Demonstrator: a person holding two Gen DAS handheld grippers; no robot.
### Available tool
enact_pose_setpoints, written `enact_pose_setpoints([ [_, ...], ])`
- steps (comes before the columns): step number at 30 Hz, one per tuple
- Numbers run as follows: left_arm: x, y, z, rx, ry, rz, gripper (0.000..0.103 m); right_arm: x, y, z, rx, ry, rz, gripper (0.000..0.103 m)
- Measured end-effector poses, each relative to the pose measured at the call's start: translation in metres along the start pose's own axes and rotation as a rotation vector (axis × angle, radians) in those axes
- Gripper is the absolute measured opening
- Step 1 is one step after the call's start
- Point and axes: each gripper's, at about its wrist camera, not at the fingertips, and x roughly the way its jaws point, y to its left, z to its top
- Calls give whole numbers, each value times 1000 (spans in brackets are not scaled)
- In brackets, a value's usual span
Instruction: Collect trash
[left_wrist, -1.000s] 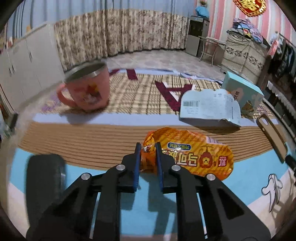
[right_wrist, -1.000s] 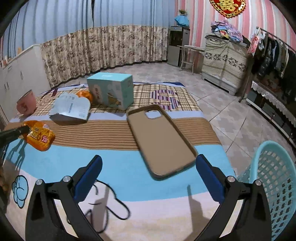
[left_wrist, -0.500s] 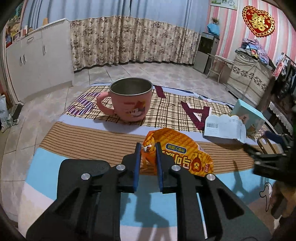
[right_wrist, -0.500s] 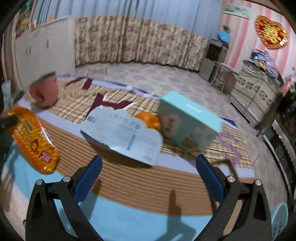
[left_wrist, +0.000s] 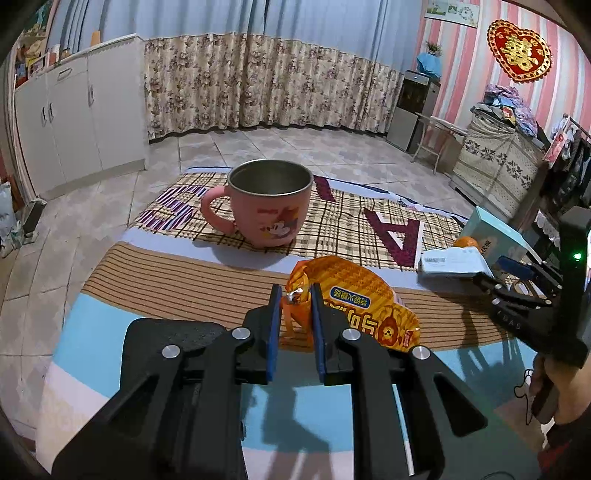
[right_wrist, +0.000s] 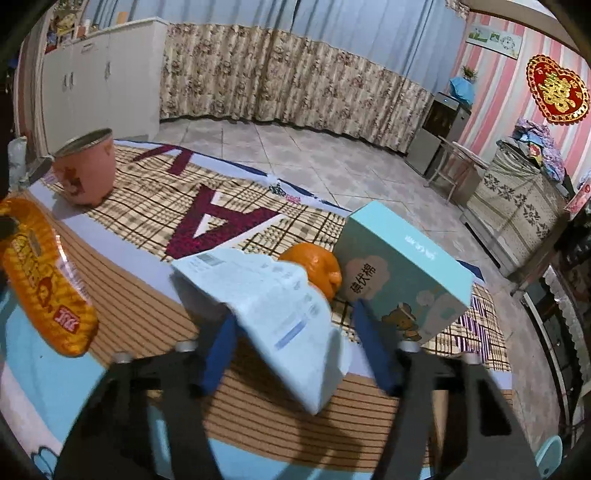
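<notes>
My left gripper (left_wrist: 293, 299) is shut on the crimped end of an orange snack wrapper (left_wrist: 354, 295), which hangs a little above the cloth-covered table (left_wrist: 166, 295). The wrapper also shows in the right wrist view (right_wrist: 44, 280) at far left. My right gripper (right_wrist: 291, 332) is open, its blue pads either side of a crumpled white paper receipt (right_wrist: 266, 302) that lies on the table; the pads do not touch it. In the left wrist view the right gripper (left_wrist: 517, 273) reaches to the receipt (left_wrist: 450, 264).
A pink metal cup (left_wrist: 266, 206) stands at the table's far left. A teal box (right_wrist: 402, 273) and an orange (right_wrist: 317, 266) sit just behind the receipt. A light-blue basket's rim (right_wrist: 550, 454) shows at lower right. Tiled floor lies beyond.
My right gripper moved forward over the table until its open pads straddle the receipt. My left gripper kept hold of the wrapper and swung left, bringing the cup to centre.
</notes>
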Motion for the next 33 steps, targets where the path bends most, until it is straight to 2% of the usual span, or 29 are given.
enact_pose_setpoints([
  [3,-1,-2,-1,15,-8,4,14,-6,-8,-5,6,-7,-3,34],
  [5,0,-2,-1,10,-5,2,14,-10,-18,-10,9,-5,-15,23],
  [12,3,-15,-5,15,14,-23,14,-36,-54,-32,46,-15,-35,8],
  [17,1,-44,-9,37,20,-101,14,-60,-79,-41,87,-30,-32,7],
  [20,2,-71,-14,104,30,-104,14,-66,-91,-49,125,-22,-18,7],
  [22,2,-82,-18,140,37,-98,14,-60,-99,-54,185,11,33,8],
  [24,2,-89,-20,166,41,-79,14,-56,-97,-56,195,16,34,9],
  [25,2,-89,-20,167,41,-77,14,-51,-93,-58,197,24,40,10],
  [26,1,-88,-20,168,41,-78,14,-48,-89,-58,202,30,45,23],
  [27,0,-86,-20,169,39,-75,14,-45,-85,-58,207,33,48,53],
  [28,1,-87,-20,172,38,-66,14,-44,-79,-57,211,21,50,68],
  [29,1,-85,-20,176,38,-49,14,-45,-72,-55,212,-4,48,78],
  [33,5,-67,-17,144,51,-29,14,-30,-53,-47,236,27,89,77],
])
